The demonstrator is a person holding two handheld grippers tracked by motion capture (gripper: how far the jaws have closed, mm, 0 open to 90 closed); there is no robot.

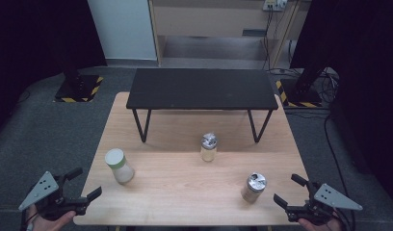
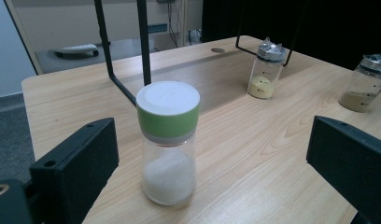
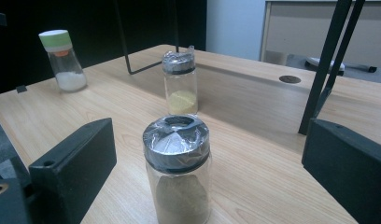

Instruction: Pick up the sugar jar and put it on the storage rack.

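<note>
Tabletop of pale wood carries everything, with a low black shelf on thin metal legs standing across its far half. Three small glass jars stand upright in front of the shelf, well apart from one another.

Nearest the left edge is the green-lidded jar, holding white grains. In the left gripper view it stands between the two black jaws, close in but untouched by either. The brown-powder jar, its dark cap wrapped in clear film, stands near the right front corner; the right gripper view shows it centred between that tool's jaws, with a gap on both sides. The yellow-powder jar, also film-capped, stands mid-table just in front of the shelf legs.

Left tool hangs off the front left corner, jaws spread and released. Right tool sits at the front right corner, likewise spread wide, gripping nothing.
</note>
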